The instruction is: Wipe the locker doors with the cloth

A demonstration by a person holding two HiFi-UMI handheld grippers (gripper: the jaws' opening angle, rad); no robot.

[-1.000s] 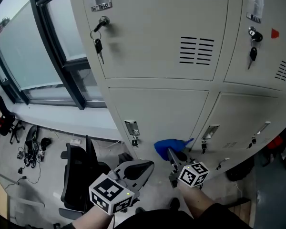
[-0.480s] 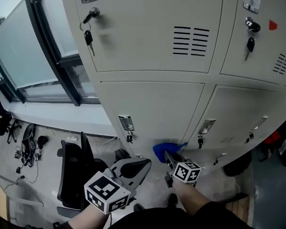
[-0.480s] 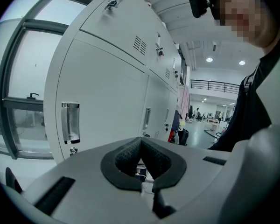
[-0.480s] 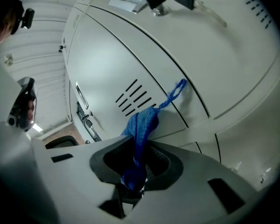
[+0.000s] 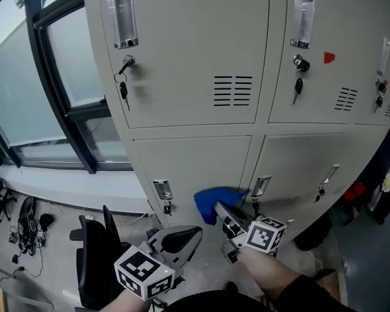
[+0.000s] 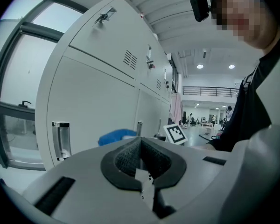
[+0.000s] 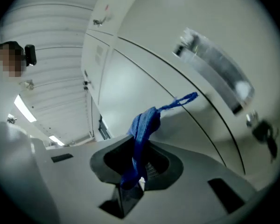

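Chair (image 5: 94,255) blocks floor left of lockers (image 5: 188,51)

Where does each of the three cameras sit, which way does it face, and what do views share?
Head view: on the person's head, facing steeply down the lockers; both forearms, left claw and right claw show.
Left gripper view: on the left claw, looking along its shut, empty jaws past the locker fronts; the person's torso at right.
Right gripper view: on the right claw, facing up a lower locker door; jaws shut on the blue cloth; person's head upper left.
Shared: all three show the blue cloth.
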